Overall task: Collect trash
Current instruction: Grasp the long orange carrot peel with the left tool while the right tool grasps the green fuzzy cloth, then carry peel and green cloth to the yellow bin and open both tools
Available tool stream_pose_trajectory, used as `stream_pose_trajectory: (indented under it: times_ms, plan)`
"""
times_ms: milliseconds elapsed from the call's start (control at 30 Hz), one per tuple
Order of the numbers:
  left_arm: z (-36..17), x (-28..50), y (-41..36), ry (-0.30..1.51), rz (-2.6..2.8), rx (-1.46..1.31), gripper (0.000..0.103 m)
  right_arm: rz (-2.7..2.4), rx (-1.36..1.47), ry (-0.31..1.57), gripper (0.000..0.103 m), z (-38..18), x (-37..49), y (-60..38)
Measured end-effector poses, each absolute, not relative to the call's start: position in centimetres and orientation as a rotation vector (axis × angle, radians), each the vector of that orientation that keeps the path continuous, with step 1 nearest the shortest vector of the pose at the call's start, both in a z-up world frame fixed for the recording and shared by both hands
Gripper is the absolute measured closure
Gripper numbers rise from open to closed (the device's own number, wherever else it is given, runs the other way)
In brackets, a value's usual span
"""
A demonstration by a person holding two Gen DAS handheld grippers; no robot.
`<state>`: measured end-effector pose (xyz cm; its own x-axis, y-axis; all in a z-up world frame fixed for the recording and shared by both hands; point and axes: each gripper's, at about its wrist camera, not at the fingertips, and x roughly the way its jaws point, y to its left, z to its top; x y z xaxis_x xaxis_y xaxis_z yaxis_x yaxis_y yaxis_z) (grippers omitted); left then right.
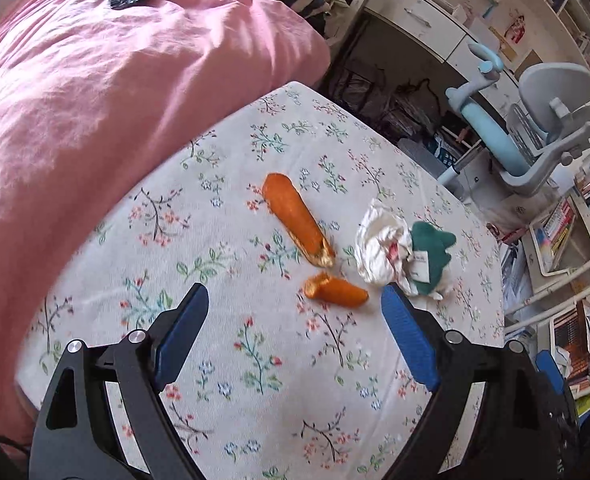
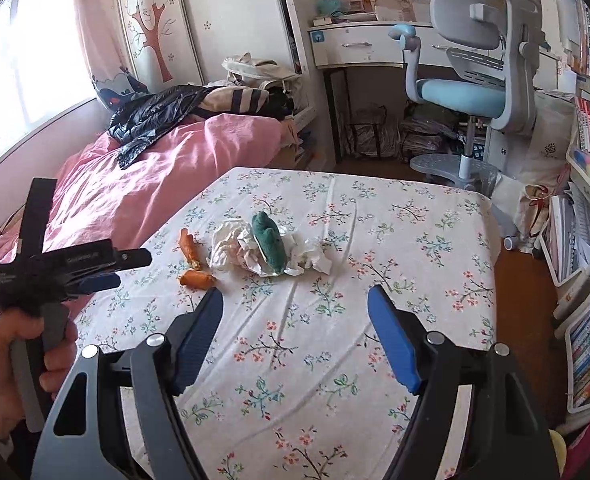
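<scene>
Both the left gripper (image 1: pixel 295 300) and the right gripper (image 2: pixel 295 304) hover released above the floral-sheeted bed (image 2: pixel 375 240). Two orange torn wrapper pieces (image 1: pixel 295 216) lie beside crumpled white paper (image 1: pixel 379 240) touching a green plush toy (image 1: pixel 431 248).

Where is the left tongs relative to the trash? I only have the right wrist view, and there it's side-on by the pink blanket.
Observer: In its own view the left tongs hangs over the floral sheet, with the small orange wrapper piece just ahead between its tips.
Operator: Holding anything?
Observer: No, jaws wide and empty.
Operator: How is the longer wrapper lying?
Observer: The long orange wrapper lies flat, torn end towards the small piece.
</scene>
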<state>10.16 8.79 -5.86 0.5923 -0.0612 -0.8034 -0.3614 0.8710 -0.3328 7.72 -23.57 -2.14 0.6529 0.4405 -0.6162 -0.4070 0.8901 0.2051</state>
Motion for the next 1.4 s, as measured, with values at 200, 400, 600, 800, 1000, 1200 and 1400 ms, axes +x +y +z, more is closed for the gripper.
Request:
stream_pose_trajectory:
  times_ms: [200,400,600,800,1000,1200,1400]
  plan:
    - [-7.1,13.8,9.8,0.975,0.193,-0.471,0.019,0.524,-0.048,0.694,0.031,-2.4,9.1,-19.6]
    - [-8.1,16.2,10.9,0.998,0.203,-0.484,0.019,0.546,-0.127,0.701,0.033,-3.4,11.7,-17.0]
    - [-9.1,18.4,11.3,1.028,0.202,-0.481,0.019,0.537,-0.132,0.789,0.049,-6.6,16.1,-15.4]
    - [-9.9,20.1,10.0,1.046,0.187,-0.368,0.03,0.557,-0.07,0.832,0.077,-7.8,17.6,-15.4]
    - [-9.5,19.8,10.4,1.016,0.115,-0.397,0.085,0.591,0.032,0.768,0.081,-5.0,16.6,-16.9]
    - [-7.4,18.5,11.1,0.939,0.058,-0.487,0.088,0.577,0.146,0.699,0.081,-1.9,15.6,-20.6]
    - [-5.4,17.2,8.6,0.877,-0.013,-0.461,0.088,0.555,0.219,0.709,0.081,-1.8,14.9,-23.3]
